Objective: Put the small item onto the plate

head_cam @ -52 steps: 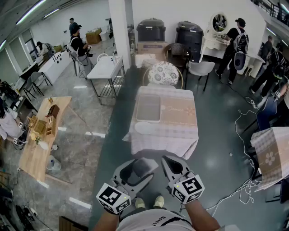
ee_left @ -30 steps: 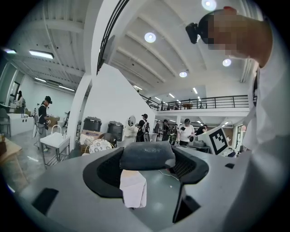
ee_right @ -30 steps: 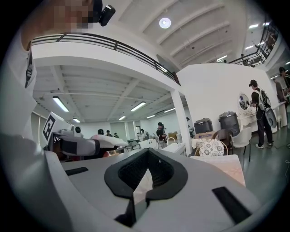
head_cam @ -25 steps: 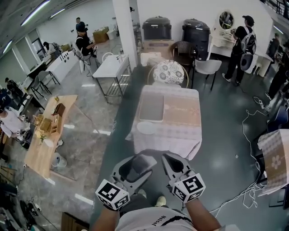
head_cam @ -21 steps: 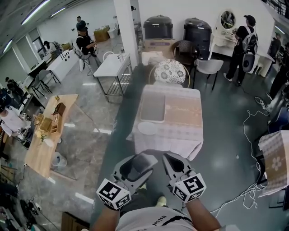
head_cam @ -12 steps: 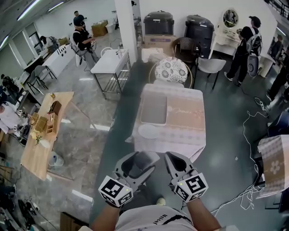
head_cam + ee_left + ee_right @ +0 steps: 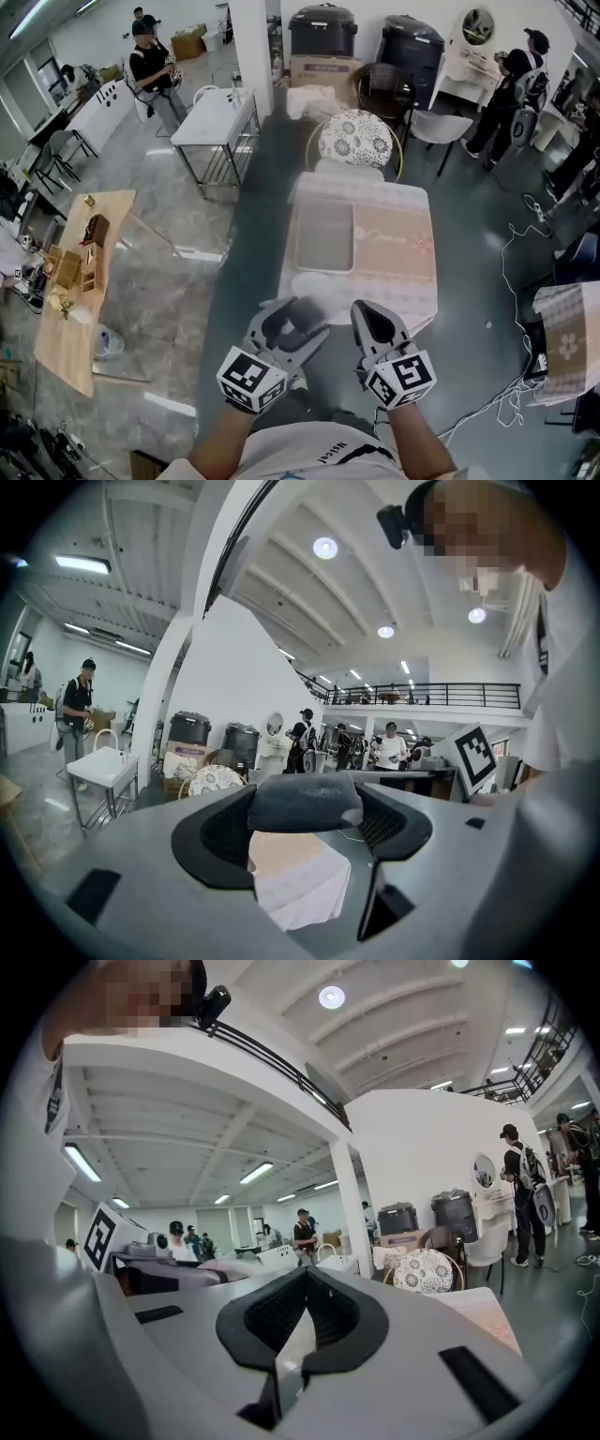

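A small dark grey soft item point(image 7: 304, 315) sits pinched between the tips of my left gripper point(image 7: 298, 321). In the left gripper view the item point(image 7: 291, 806) spans the gap of the left gripper point(image 7: 307, 801). My right gripper point(image 7: 368, 317) is beside it, jaws together and empty; the right gripper view shows the same right gripper point(image 7: 307, 1283) shut. Ahead stands a cloth-covered table point(image 7: 394, 253). On it lie a white plate point(image 7: 314, 284) near the front left corner and a grey tray point(image 7: 325, 234) behind the plate. Both grippers hover in front of the table, short of its near edge.
A chair with a patterned cushion point(image 7: 354, 139) stands behind the table. A white metal table point(image 7: 214, 117) is at the back left, a wooden table point(image 7: 80, 272) at the left. Cables point(image 7: 511, 281) trail on the floor right, near another cloth-covered table point(image 7: 567, 337). People stand at the back.
The view has moved forward, so the cloth-covered table and plate are nearer to both grippers. The left gripper still holds the grey item; the right stays shut.
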{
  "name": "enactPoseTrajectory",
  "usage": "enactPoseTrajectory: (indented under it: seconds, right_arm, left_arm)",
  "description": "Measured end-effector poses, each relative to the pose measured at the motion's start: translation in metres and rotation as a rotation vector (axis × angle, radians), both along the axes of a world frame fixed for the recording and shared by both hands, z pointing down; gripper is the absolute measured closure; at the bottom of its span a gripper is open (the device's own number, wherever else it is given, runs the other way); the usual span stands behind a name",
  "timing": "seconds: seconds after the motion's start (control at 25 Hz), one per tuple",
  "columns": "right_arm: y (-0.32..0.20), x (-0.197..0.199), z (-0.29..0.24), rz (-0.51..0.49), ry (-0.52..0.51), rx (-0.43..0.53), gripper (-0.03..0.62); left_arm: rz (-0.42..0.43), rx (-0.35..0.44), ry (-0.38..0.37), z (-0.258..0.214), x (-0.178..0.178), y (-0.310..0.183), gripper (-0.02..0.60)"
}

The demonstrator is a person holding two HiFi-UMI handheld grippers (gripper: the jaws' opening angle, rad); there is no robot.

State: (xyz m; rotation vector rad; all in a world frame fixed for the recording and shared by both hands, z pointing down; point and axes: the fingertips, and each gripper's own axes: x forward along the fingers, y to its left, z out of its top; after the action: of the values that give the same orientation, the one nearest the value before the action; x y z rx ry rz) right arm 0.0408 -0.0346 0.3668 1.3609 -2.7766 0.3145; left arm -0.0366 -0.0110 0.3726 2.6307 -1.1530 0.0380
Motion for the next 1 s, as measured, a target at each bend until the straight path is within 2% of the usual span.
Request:
enactPoseTrajectory:
  seconds: [0.24, 0.48, 1.0]
  right_arm:
    - [-0.04, -0.013, 0.018, 0.064, 0.008, -0.005, 0.58]
    - [-0.071, -0.005, 0.048, 0.104, 0.014, -0.02, 0.58]
    - [-0.149, -0.003, 0.162, 0.112, 0.031, -0.098, 0.58]
  left_arm:
    - [0.045, -0.003, -0.017, 0.025, -0.011, -0.047, 0.253]
    - [0.057, -0.015, -0.02, 0.064, -0.005, -0.082, 0.253]
    - [0.053, -0.114, -0.061, 0.187, 0.009, -0.147, 0.253]
